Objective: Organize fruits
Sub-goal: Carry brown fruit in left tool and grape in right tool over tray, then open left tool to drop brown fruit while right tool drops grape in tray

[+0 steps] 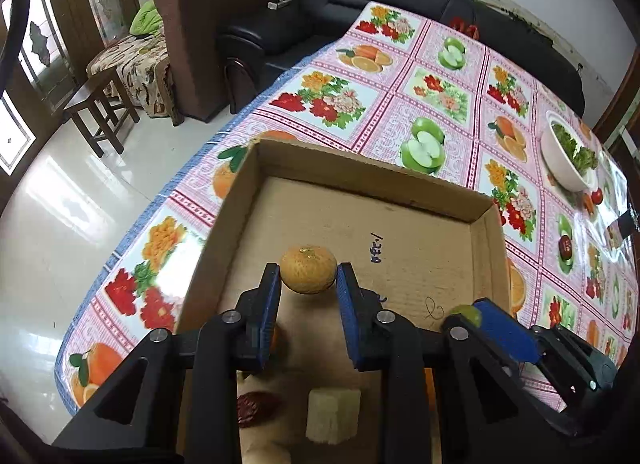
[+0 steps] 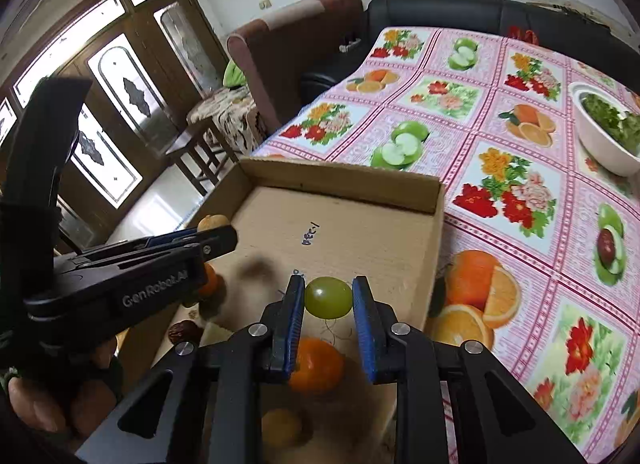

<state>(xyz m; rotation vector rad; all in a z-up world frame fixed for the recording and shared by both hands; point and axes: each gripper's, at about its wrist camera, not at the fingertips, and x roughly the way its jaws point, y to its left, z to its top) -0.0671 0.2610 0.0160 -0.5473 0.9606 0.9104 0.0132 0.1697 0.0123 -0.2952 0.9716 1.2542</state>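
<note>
A small mandarin [image 1: 308,269] is clamped between the pads of the left gripper [image 1: 308,278] and held above the floor of the cardboard tray [image 1: 360,172], apparently for placing. A green grape [image 2: 328,297] is pinched likewise in the right gripper [image 2: 328,298], to the right, over the same tray. Below, near the tray's near end, an orange fruit [image 2: 316,364], a yellowish fruit [image 2: 280,426], a red date [image 1: 256,404] and a pale cube [image 1: 333,414] are already laid, so sorting looks partway done. A white bowl of greens [image 1: 568,152] is left far right on the fruit-print tablecloth [image 1: 400,112].
</note>
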